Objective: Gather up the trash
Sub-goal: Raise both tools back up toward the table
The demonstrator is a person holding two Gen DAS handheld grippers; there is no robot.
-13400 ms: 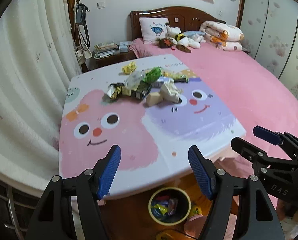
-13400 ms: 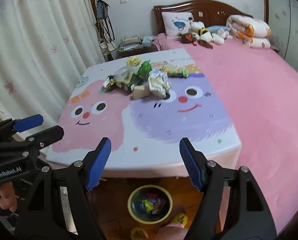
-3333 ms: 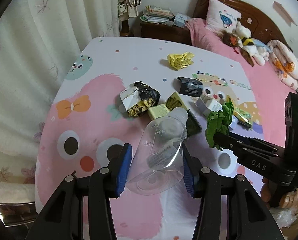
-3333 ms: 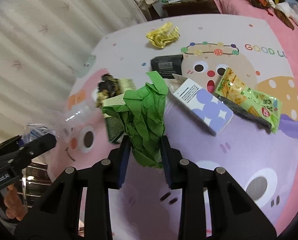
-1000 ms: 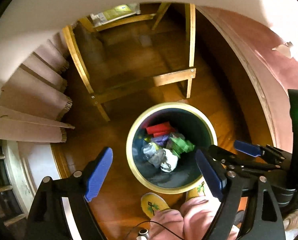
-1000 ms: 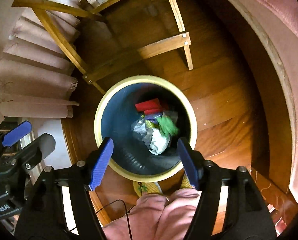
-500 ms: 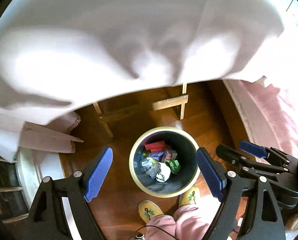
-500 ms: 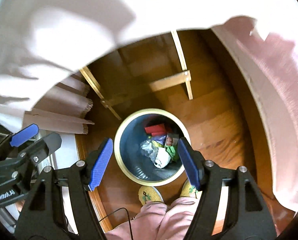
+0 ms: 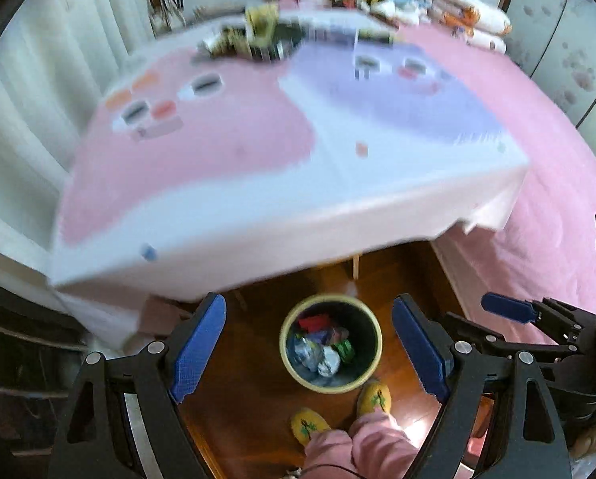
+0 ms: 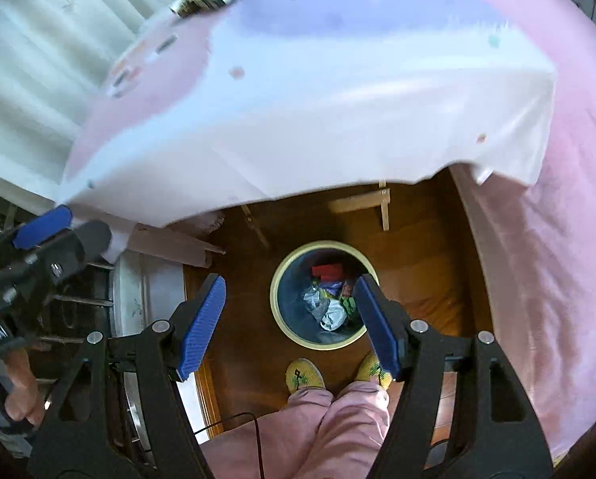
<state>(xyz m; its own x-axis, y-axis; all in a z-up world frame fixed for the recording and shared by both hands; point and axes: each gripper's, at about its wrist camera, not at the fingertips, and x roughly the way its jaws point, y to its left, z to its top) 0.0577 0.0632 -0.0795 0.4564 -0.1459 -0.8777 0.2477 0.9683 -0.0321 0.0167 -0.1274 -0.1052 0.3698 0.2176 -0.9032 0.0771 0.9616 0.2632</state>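
The trash bin (image 9: 330, 383), a round dark bucket with a pale yellow rim, is standing on the wooden floor (image 10: 417, 239) just in front of the table's near edge. Inside it a red packet (image 9: 313, 322), a crumpled clear plastic piece (image 10: 317, 299), a white wad and a green scrap (image 9: 345, 348) are lying in a heap. More trash (image 9: 254, 40) is sitting in a blurred cluster at the far end of the table (image 9: 258, 207), well apart from the bin; individual pieces cannot be told there.

The left gripper (image 9: 309, 347) is hovering above the bin with its blue-padded fingers (image 9: 197, 349) spread wide and nothing between them. The right gripper (image 10: 290, 331) is hanging over the same bin, its fingers likewise wide apart and empty. In the right wrist view the left tool's body is showing white lettering at the frame's left edge, cut off so that only "obot.AI" can be read. No other writing is legible; motion blur is smearing the cartoon print on the tablecloth.

A person's feet in yellow slippers (image 10: 303, 375) are standing just beside the bin's near rim, with pink trousers (image 10: 329, 419) above them. A pink bedspread (image 9: 537, 127) is lying to the right of the table, and white curtains (image 10: 38, 52) are hanging to its left. A pillow and rolled bedding are resting against the dark wooden headboard at the far end.
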